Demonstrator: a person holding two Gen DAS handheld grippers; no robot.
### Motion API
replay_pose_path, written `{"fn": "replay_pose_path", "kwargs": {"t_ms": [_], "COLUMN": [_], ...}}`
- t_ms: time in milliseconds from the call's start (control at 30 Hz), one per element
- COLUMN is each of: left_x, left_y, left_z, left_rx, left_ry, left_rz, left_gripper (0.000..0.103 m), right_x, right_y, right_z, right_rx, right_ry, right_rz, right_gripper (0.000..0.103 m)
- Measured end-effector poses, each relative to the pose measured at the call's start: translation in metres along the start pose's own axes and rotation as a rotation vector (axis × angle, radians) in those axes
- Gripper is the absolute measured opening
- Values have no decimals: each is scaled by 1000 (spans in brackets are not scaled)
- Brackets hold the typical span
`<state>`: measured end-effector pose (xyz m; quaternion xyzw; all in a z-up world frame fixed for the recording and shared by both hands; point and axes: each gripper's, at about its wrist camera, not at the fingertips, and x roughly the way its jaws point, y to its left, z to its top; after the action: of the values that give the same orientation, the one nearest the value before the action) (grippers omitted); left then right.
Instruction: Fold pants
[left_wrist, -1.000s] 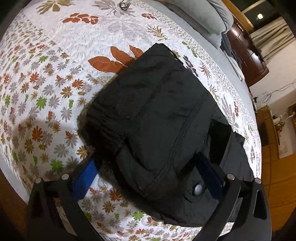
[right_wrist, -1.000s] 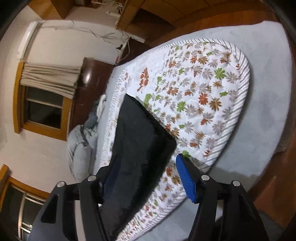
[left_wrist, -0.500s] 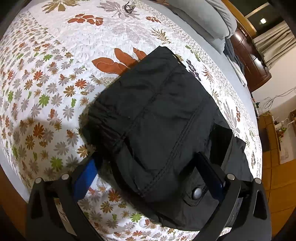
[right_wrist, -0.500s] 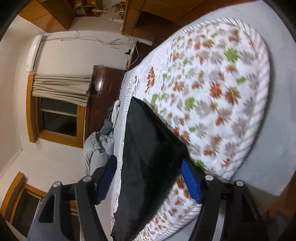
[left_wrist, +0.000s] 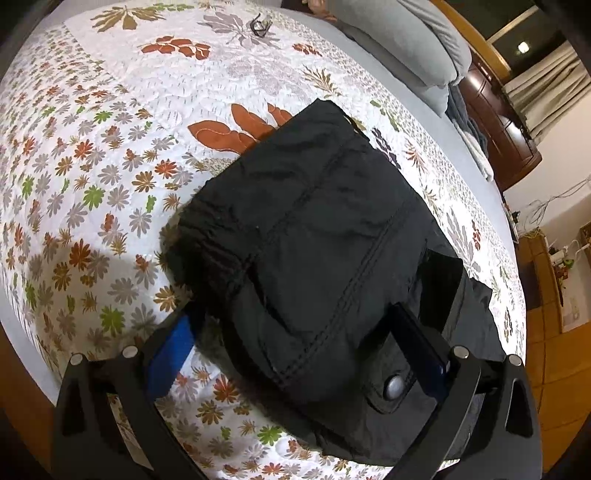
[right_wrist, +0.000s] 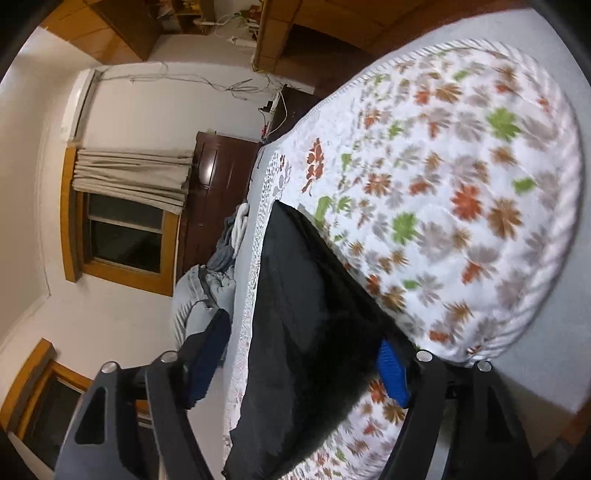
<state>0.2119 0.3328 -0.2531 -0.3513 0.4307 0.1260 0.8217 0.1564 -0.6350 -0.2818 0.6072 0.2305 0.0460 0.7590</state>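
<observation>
Black pants (left_wrist: 314, 240), folded into a thick rectangle, lie flat on the floral quilt (left_wrist: 92, 147). A flap with a metal snap (left_wrist: 393, 386) faces me. My left gripper (left_wrist: 295, 343) straddles the near end of the pants with its jaws wide: one blue pad (left_wrist: 171, 350) stands beside the fabric's edge, the other rests over the flap. In the right wrist view the pants (right_wrist: 303, 295) run between the fingers of my right gripper (right_wrist: 299, 365), whose jaws are opening. Its left pad (right_wrist: 207, 358) stands clear of the cloth; the right pad is partly hidden behind it.
Grey bedding (left_wrist: 417, 48) is piled at the head of the bed by a dark wooden cabinet (left_wrist: 498, 122). A small dark object (left_wrist: 260, 26) lies far up the quilt. The quilt's corded edge (right_wrist: 546, 295) and grey sheet border the bed; wooden floor (left_wrist: 554, 369) lies beyond.
The right gripper has moved in along the pants and sunk a little, and its jaws have spread wider. The left gripper has stayed over the near end of the pants.
</observation>
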Motion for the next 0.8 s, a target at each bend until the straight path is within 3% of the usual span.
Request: {"fn": "replay_pose_path", "kwargs": {"t_ms": [67,133,600,800], "left_x": [-2,-4,-16,-19], "left_y": [2,5,9,12], "left_z": [-2,-4,-13,-15], "left_rx": [-10,-24,-34,-49], "left_ry": [-15,-32,-56,-62], "left_rz": [-10,-27,-66,-90], "left_gripper": [100,100,100,100], "right_x": [3,6,11,15], "right_y": [3,5,52,93], "right_z": [-2,-3,-6,-7], "right_rx": [-22,-14,-72,-134], "right_ry": [2,25,15,2], "right_rz": [-23,-9,-65,-87], "right_gripper": [66,25,17,16]}}
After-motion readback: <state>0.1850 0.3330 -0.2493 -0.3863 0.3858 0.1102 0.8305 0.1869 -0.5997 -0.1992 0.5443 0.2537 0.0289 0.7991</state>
